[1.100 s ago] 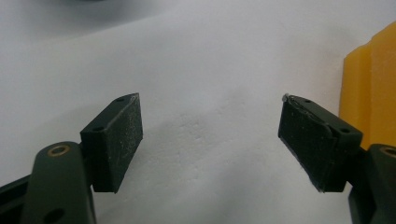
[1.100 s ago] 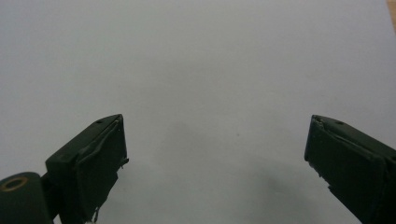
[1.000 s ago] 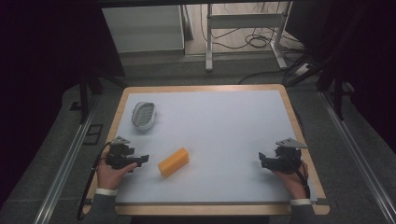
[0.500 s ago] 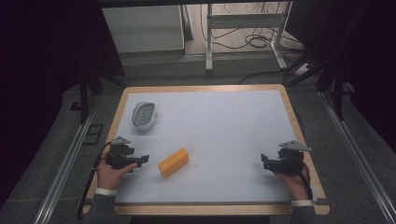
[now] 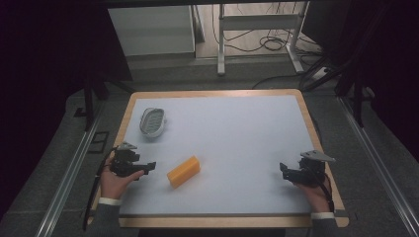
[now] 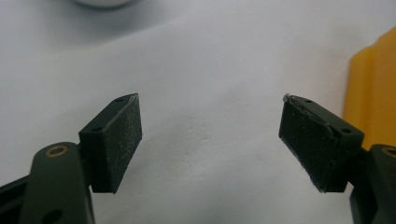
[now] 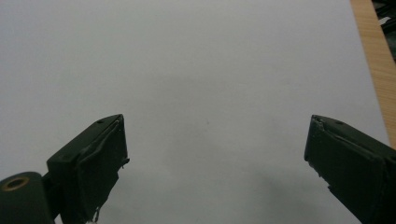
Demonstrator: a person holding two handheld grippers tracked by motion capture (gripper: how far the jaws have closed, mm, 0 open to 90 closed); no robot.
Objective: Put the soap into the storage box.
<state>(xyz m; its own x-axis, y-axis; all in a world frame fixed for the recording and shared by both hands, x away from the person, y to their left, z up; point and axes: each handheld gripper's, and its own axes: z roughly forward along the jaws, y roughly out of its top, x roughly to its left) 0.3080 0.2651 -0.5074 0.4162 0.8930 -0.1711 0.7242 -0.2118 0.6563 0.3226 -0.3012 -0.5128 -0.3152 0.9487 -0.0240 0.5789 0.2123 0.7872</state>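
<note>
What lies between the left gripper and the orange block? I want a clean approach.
Nothing visible: only bare white table surface separates the open left gripper from the orange block, which lies just beside its jaws.

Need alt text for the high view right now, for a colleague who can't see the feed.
A person's two hands rest at the near edge of a white-topped table, each holding an open black gripper: the left gripper points at an orange block close beside it, and the right gripper holds nothing. A pale oval dish sits at the far left.
</note>
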